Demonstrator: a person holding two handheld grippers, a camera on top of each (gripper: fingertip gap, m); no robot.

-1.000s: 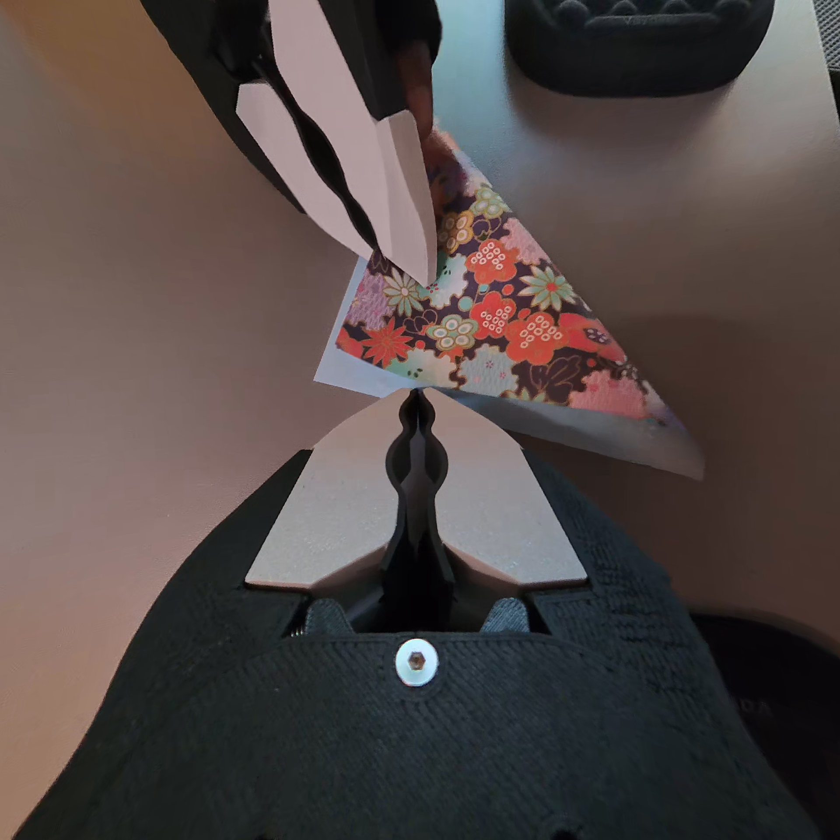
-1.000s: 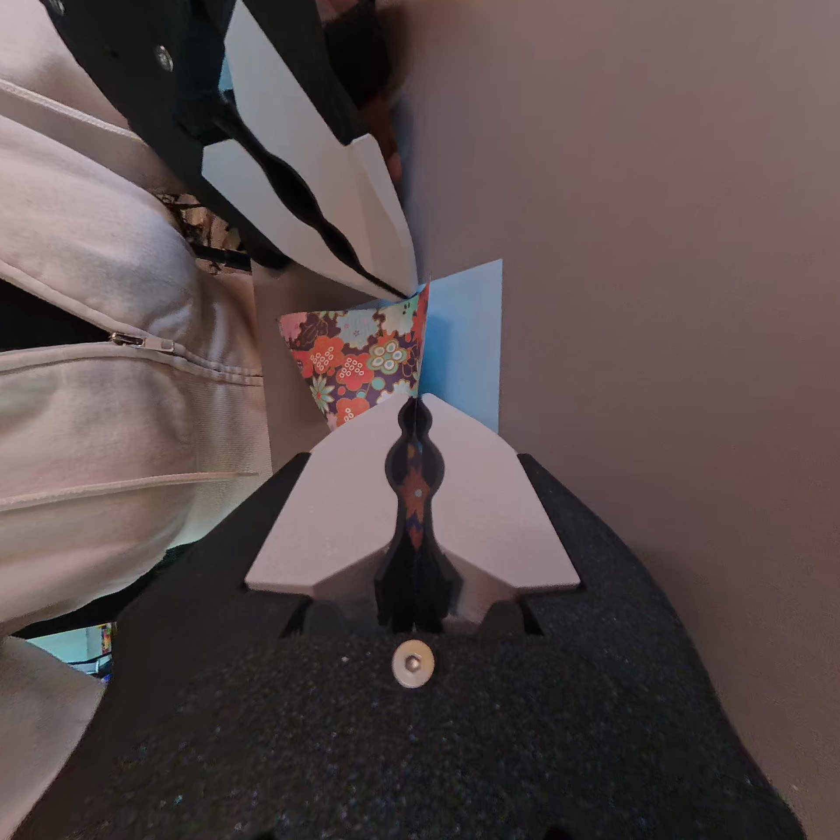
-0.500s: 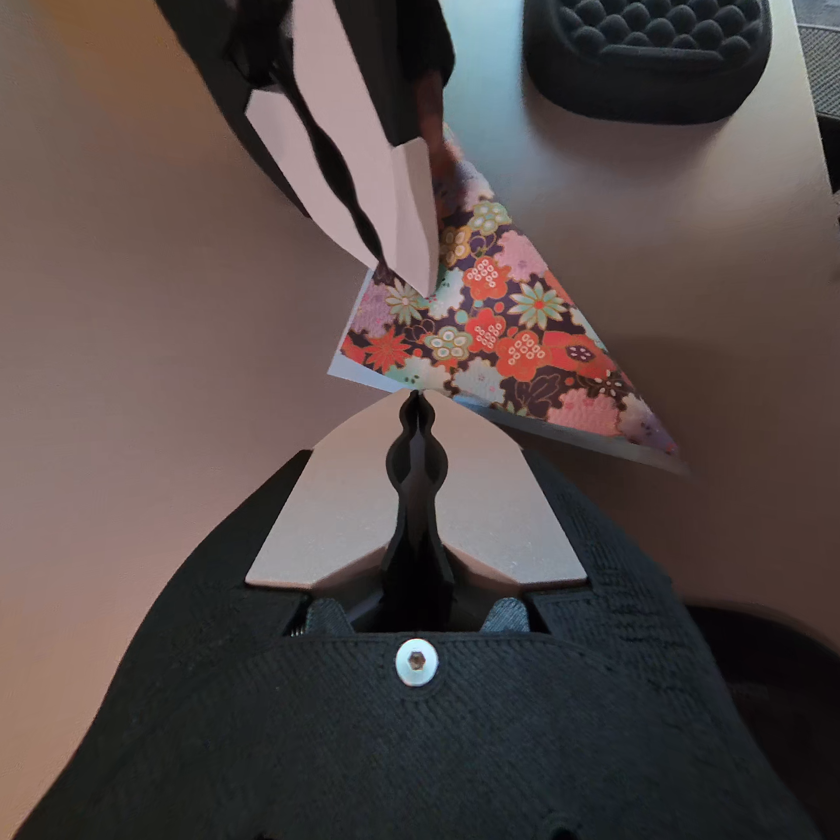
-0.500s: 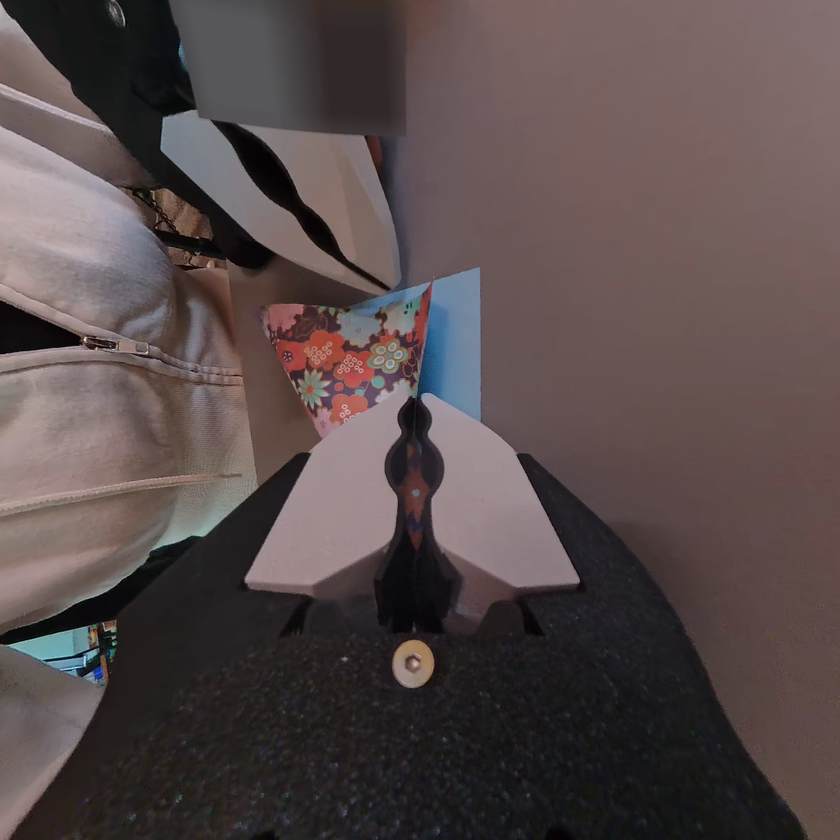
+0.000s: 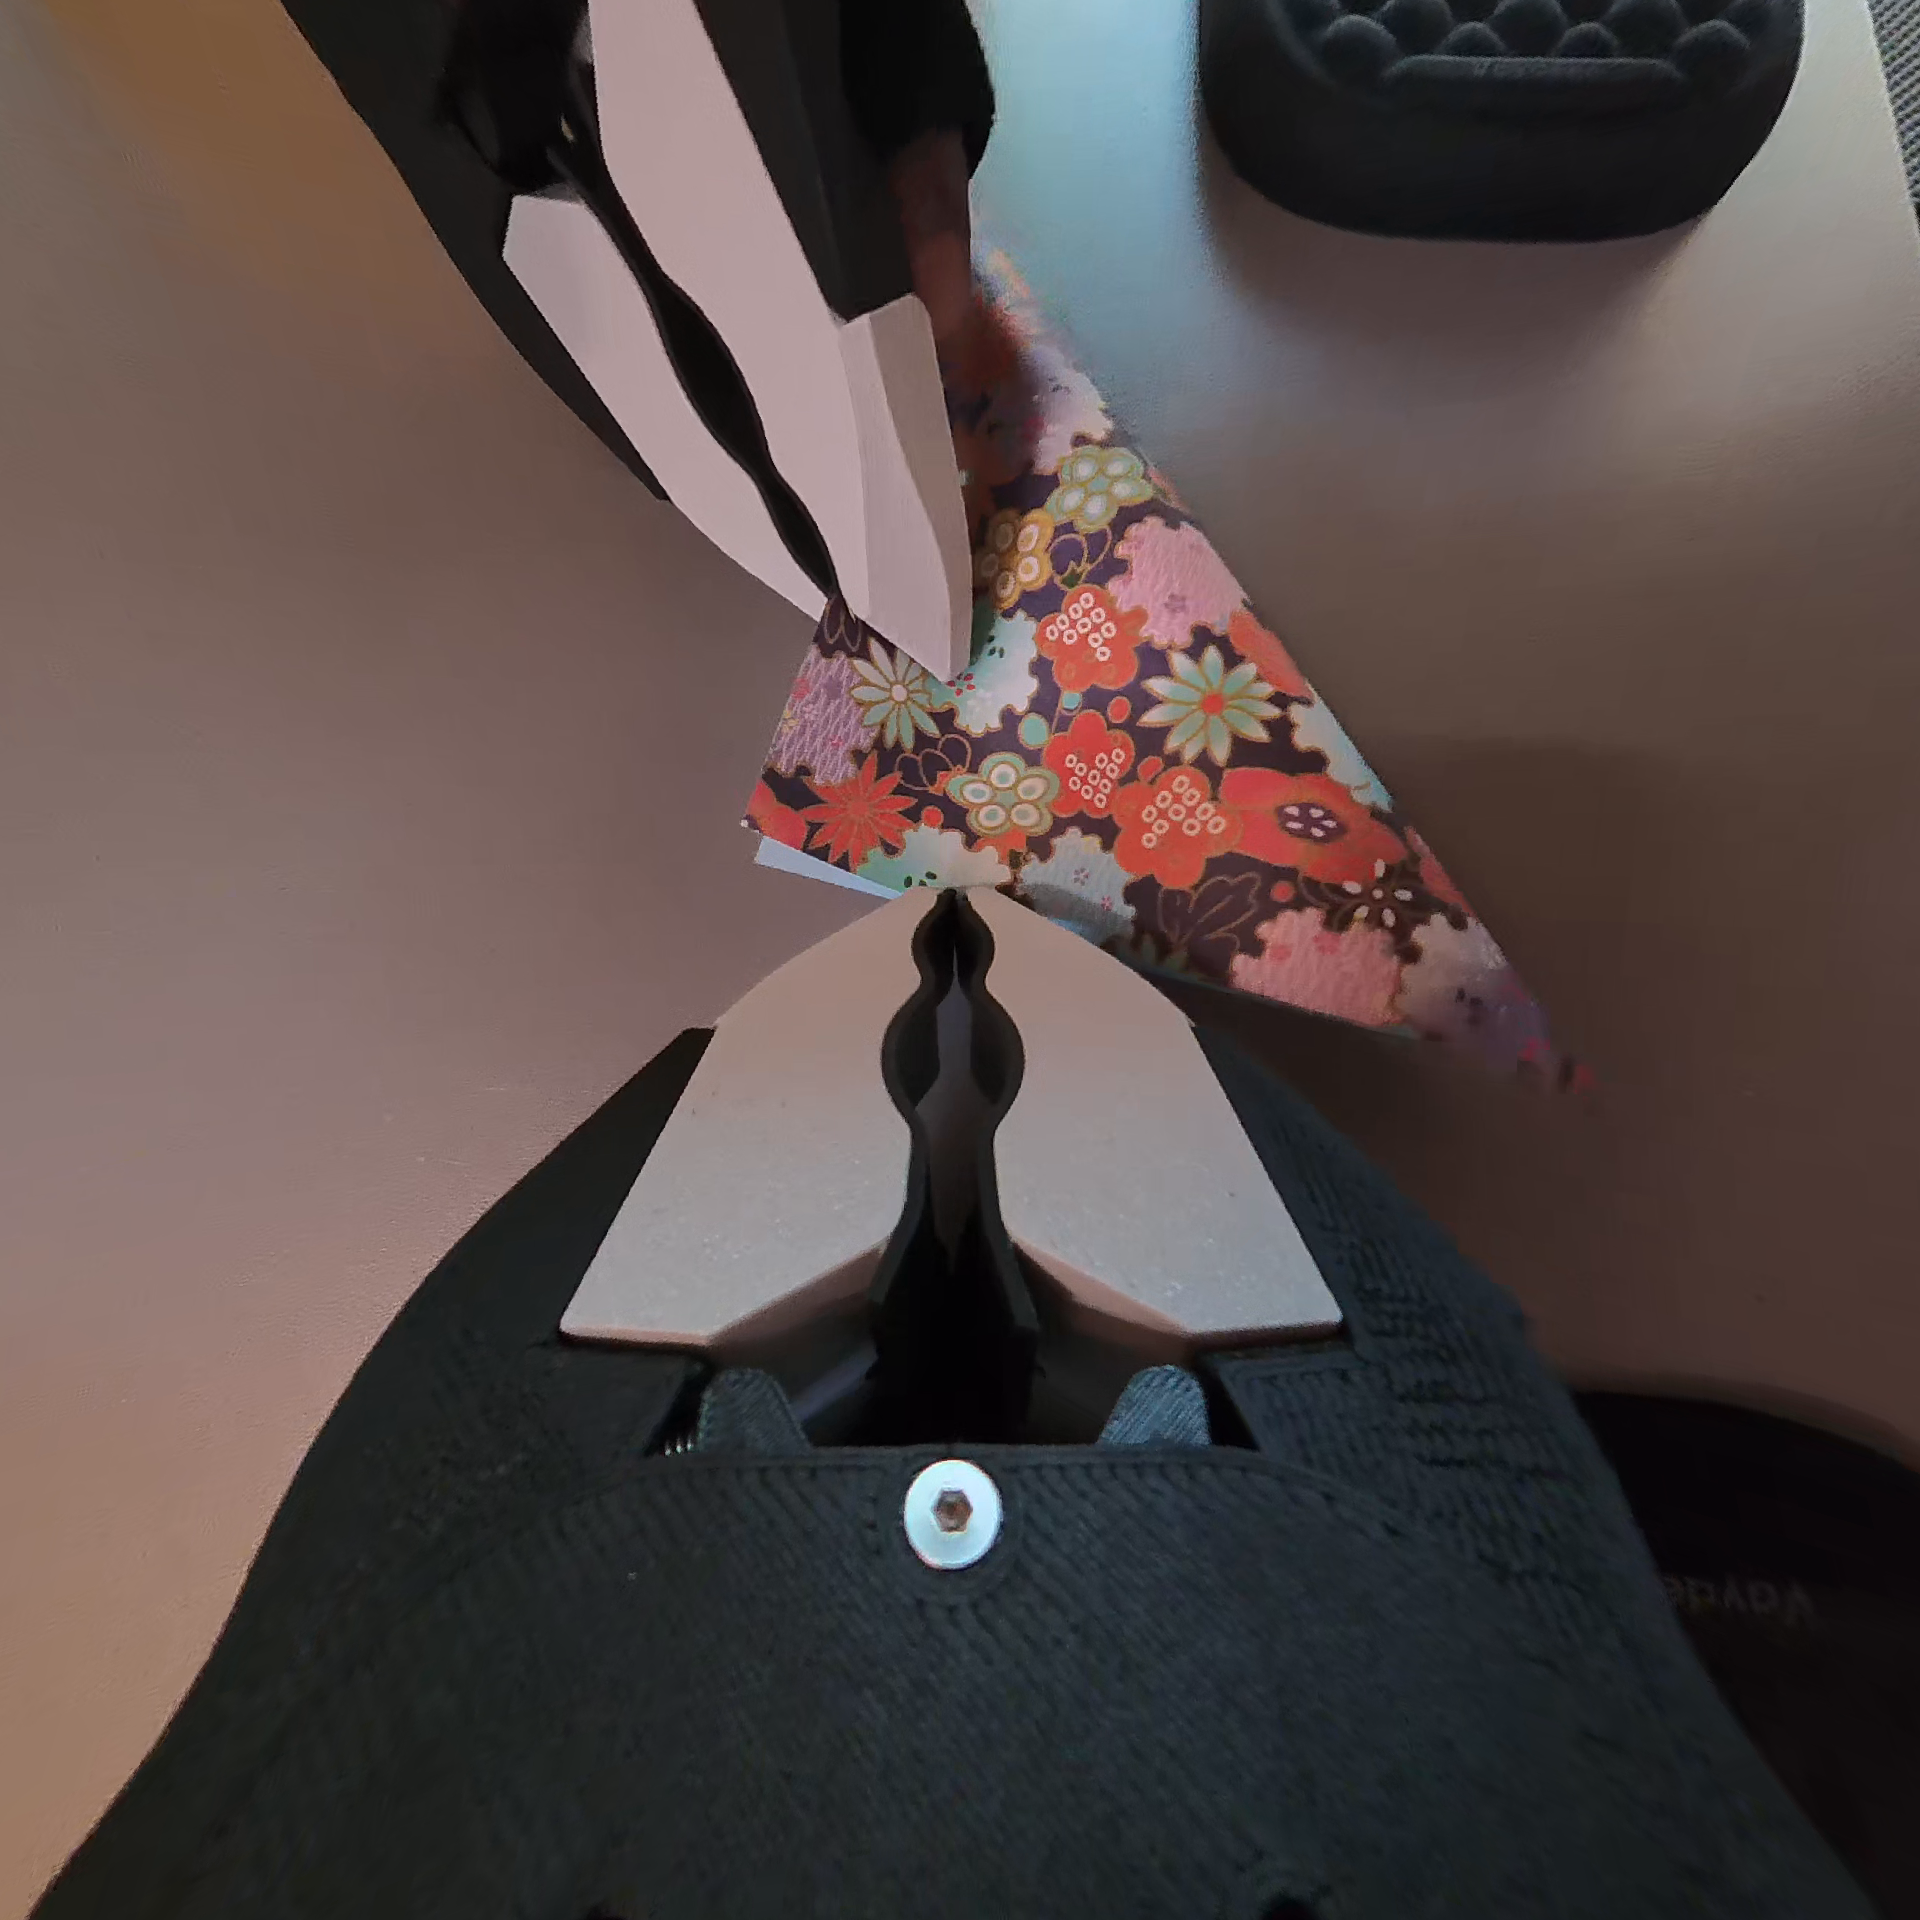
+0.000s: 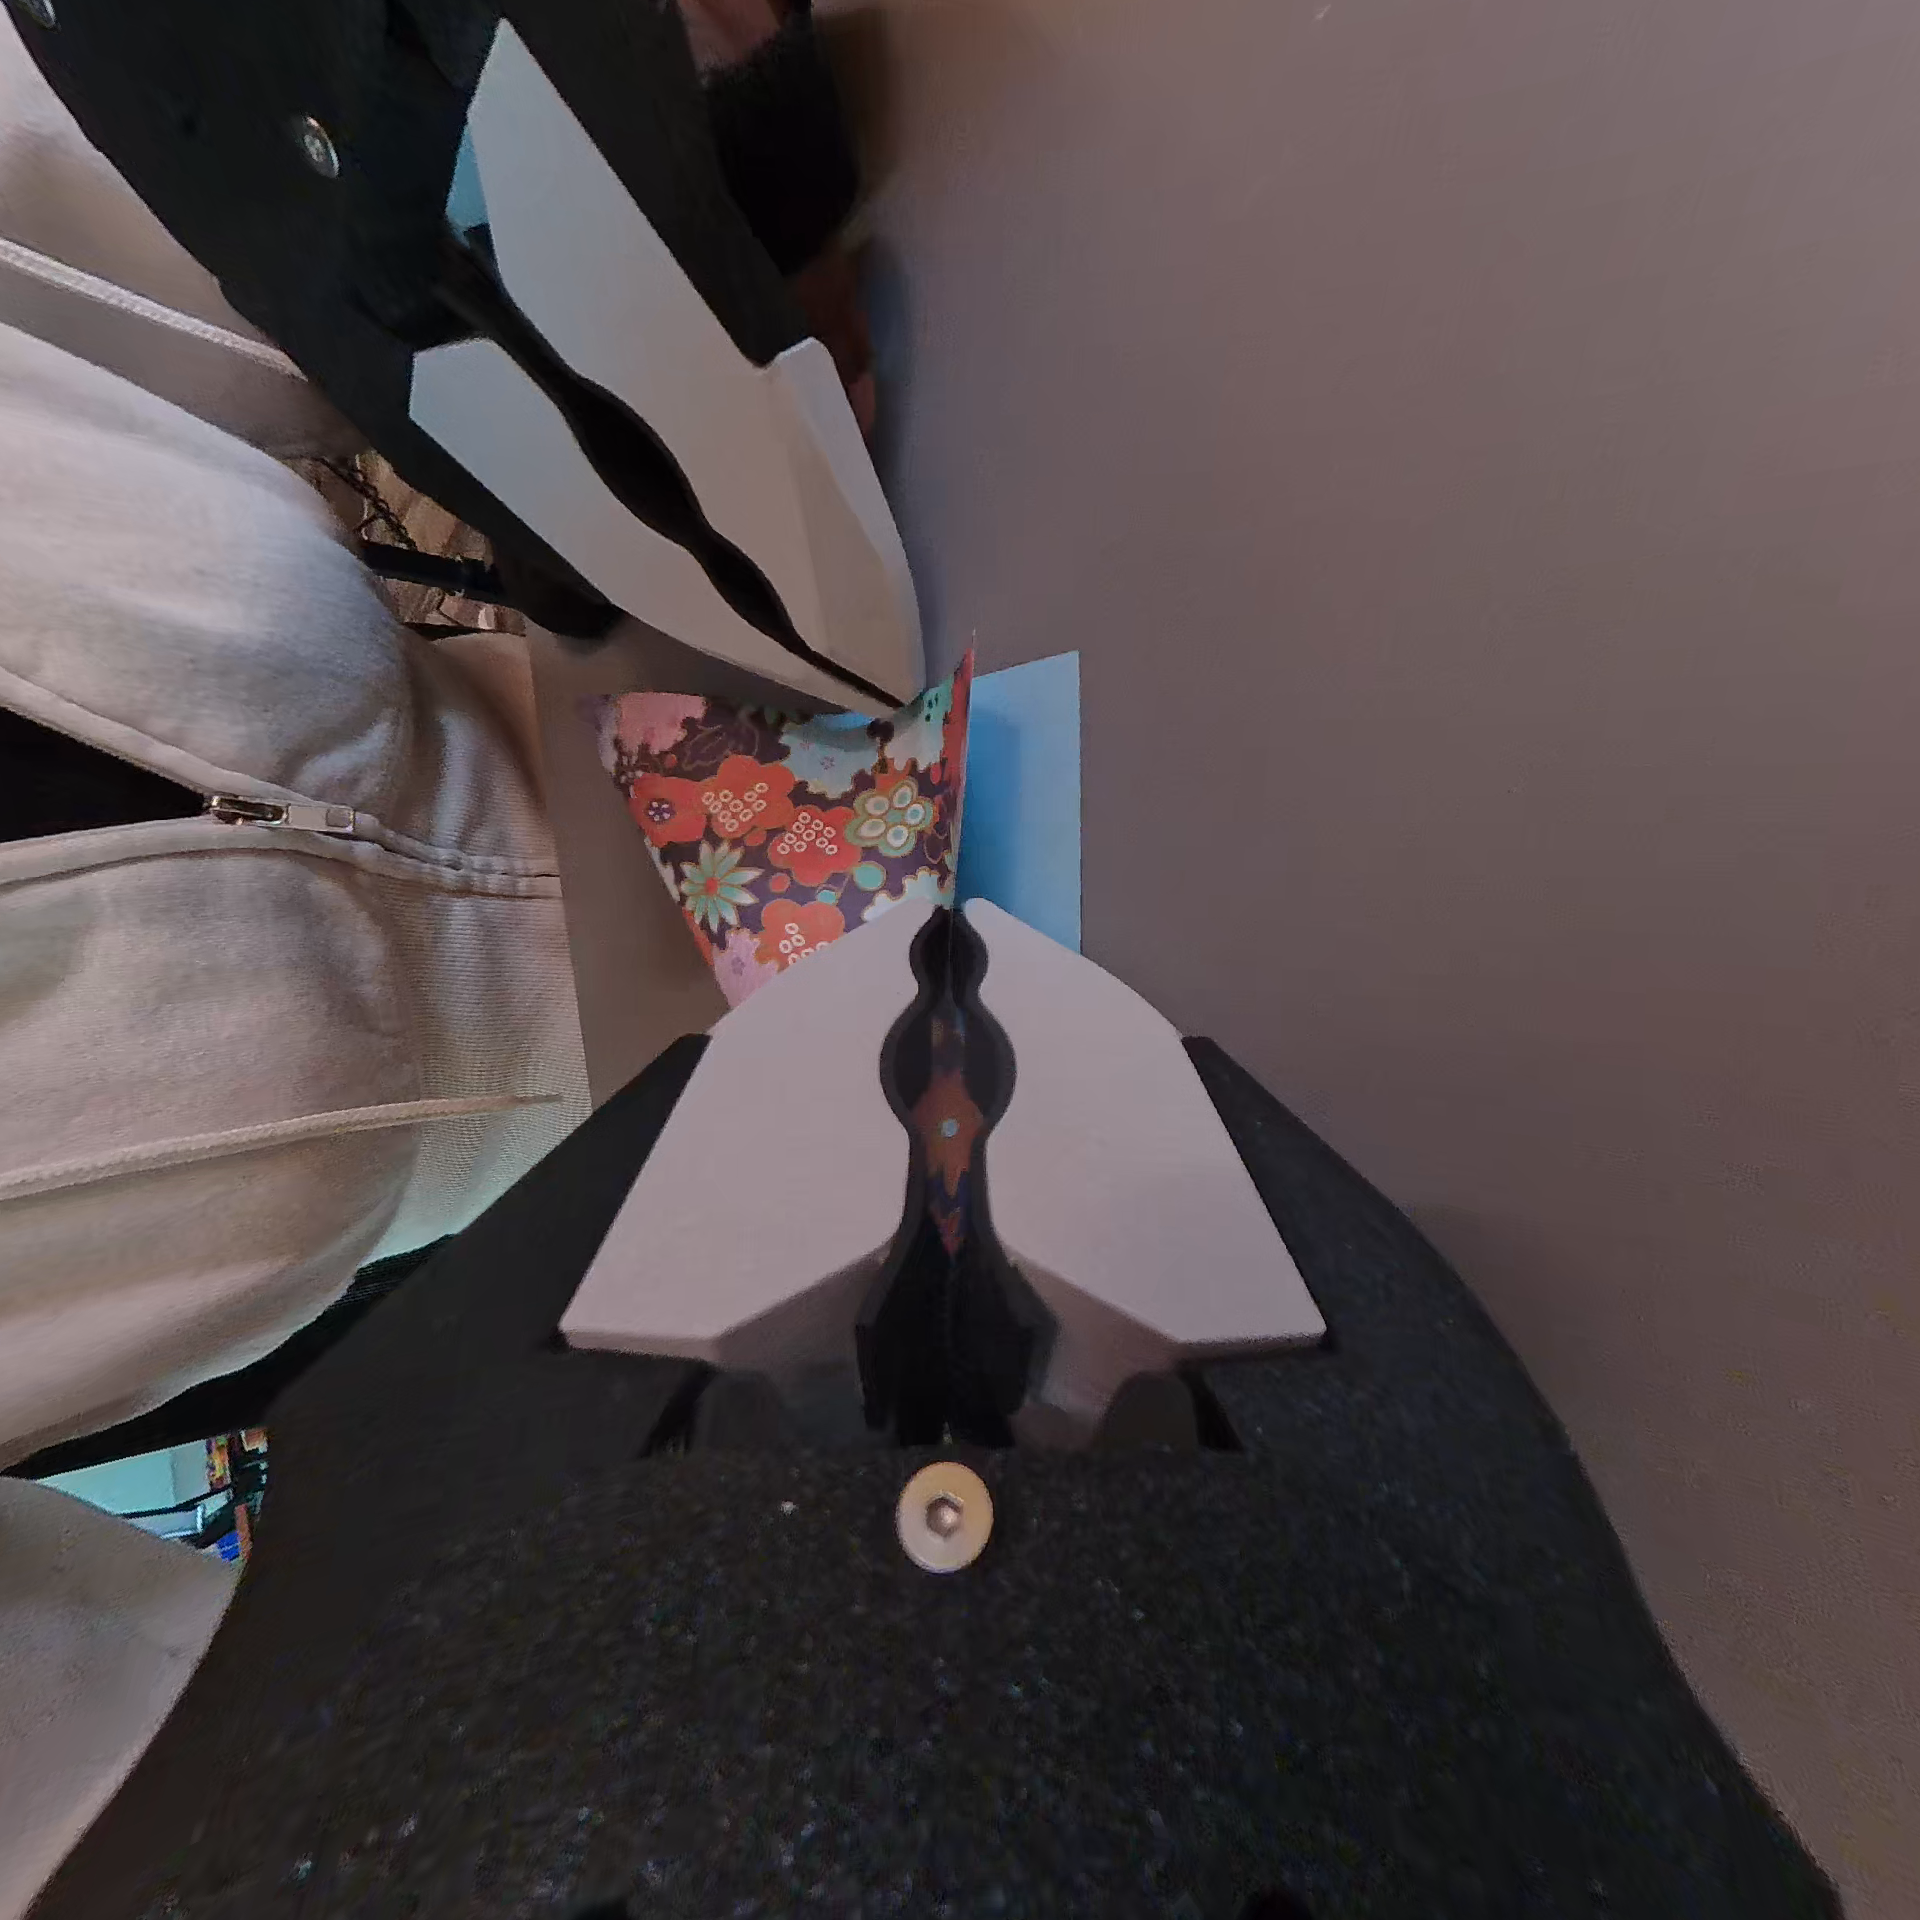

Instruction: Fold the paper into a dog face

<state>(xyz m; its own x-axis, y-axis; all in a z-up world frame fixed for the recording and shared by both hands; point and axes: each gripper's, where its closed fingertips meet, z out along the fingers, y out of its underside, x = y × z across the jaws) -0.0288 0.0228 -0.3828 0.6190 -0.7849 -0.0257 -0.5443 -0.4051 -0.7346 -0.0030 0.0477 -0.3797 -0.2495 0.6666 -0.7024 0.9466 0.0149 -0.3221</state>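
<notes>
The floral paper is folded into a triangle and held above the brown table. A thin white sliver of its underside shows at the lower left corner. My left gripper is shut with its tips pinching the paper's near edge. My right gripper comes in from the top left, shut on the paper's upper left part. In the right wrist view the paper runs between the shut fingers of my right gripper, with its pale blue back to the right. My left gripper pinches its far edge.
A black bumpy cushion lies on the table at the far right. Another black object sits at the near right table edge. A person's beige zip jacket fills the left of the right wrist view. My hands' fingertips stand some 4 centimeters from each other.
The white strip along the paper's near edge has shrunk to a sliver as the layers came together. Both grippers have stayed shut on the paper and shifted only slightly.
</notes>
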